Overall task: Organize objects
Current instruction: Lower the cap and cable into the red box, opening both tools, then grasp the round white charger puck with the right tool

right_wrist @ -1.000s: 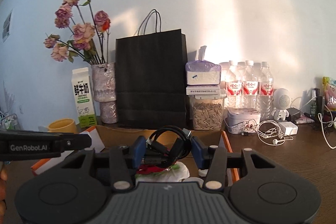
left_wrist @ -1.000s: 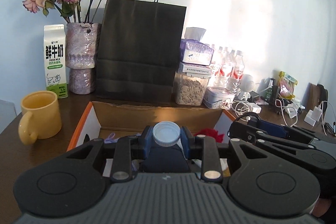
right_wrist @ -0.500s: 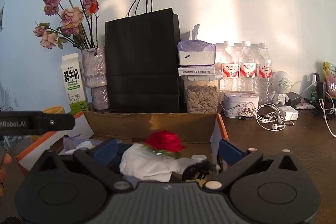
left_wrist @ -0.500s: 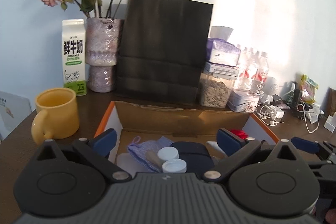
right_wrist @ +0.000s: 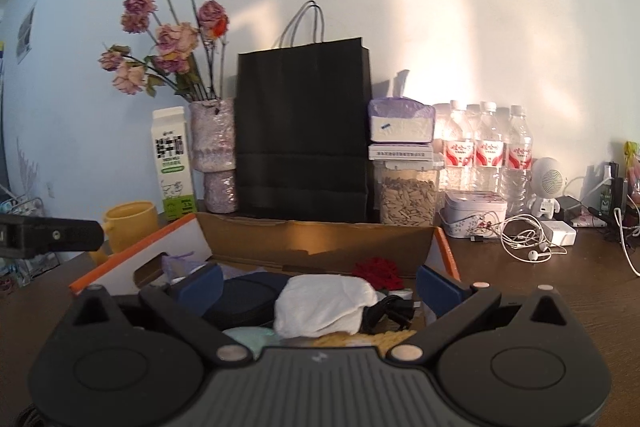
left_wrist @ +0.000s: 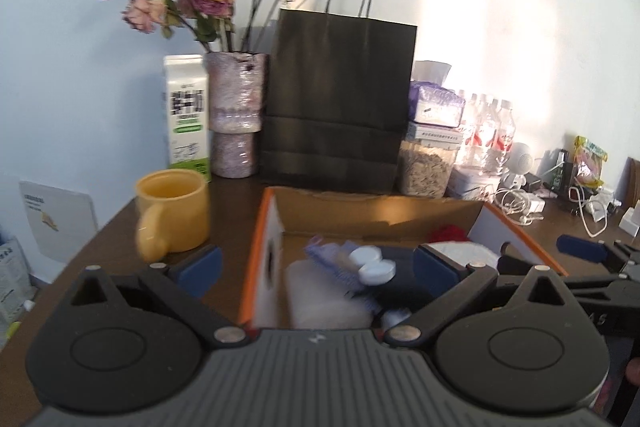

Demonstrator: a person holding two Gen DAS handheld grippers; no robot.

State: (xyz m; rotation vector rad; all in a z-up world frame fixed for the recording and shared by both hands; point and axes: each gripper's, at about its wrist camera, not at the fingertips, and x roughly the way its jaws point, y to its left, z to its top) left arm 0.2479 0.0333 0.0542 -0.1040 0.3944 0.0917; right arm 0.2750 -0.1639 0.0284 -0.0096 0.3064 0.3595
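An open cardboard box [left_wrist: 380, 211] with orange edges sits on the dark wooden table. In it lie two white-capped bottles [left_wrist: 372, 265], a purple cloth [left_wrist: 332, 253], a dark blue pouch [right_wrist: 248, 297], a white cloth [right_wrist: 324, 301], a red rose [right_wrist: 378, 271] and a black cable [right_wrist: 388, 309]. My left gripper [left_wrist: 316, 265] is open above the box's left wall, holding nothing. My right gripper [right_wrist: 320, 287] is open over the white cloth, also holding nothing. Part of the left gripper [right_wrist: 52, 235] shows at the edge of the right wrist view.
A yellow mug [left_wrist: 176, 215] stands left of the box. Behind are a milk carton [left_wrist: 186, 115], a vase of dried roses [left_wrist: 236, 119], a black paper bag [left_wrist: 336, 99], a seed jar [right_wrist: 406, 195], water bottles [right_wrist: 486, 151], a tin [right_wrist: 472, 213] and earphones [right_wrist: 524, 243].
Both grippers opened wide. The left let go of a white-capped bottle, the right let go of the black cable; both now lie in the box. The left gripper shifted leftward.
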